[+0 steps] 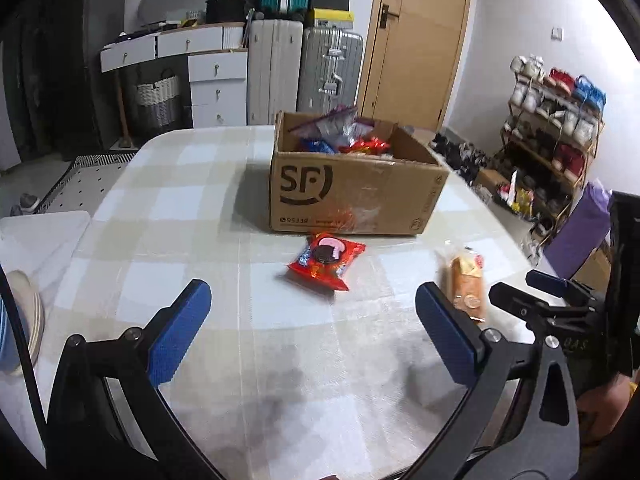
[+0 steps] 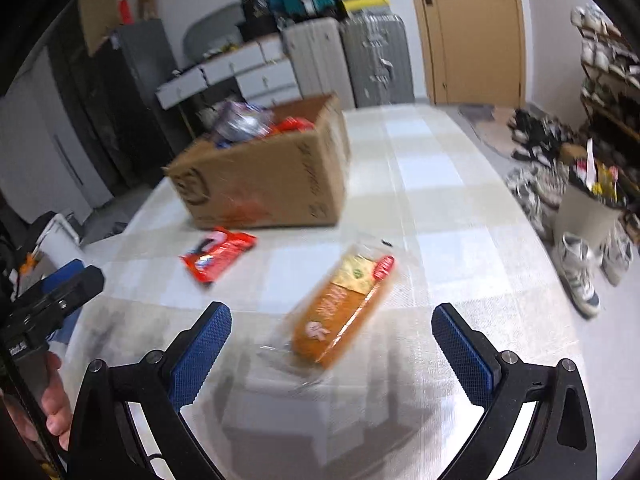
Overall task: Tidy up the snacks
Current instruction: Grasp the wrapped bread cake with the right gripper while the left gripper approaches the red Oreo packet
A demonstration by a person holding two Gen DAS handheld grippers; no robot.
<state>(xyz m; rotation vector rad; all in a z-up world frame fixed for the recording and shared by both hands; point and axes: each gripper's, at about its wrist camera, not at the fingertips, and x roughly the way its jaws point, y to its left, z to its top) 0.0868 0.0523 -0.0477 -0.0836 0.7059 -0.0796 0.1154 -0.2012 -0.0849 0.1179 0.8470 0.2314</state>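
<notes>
On the checked tablecloth (image 1: pixel 160 208) we've got a red cookie pack (image 1: pixel 326 260) and an orange bread packet (image 2: pixel 344 308) near the cardboard box (image 1: pixel 352 192). Both our left gripper (image 1: pixel 312 332) and right gripper (image 2: pixel 332 344) are spread wide, holding nothing.

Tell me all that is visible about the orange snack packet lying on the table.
The orange snack packet is a long, loaf-shaped item in clear, shiny plastic wrap, with a yellow-green label patch and a red strip at its far end; its print is too blurred to read. It lies flat on the checked tablecloth, slanted, nearer than the cardboard box and apart from the red cookie packet. It sits ahead of the open right gripper; nothing grips it.
</notes>
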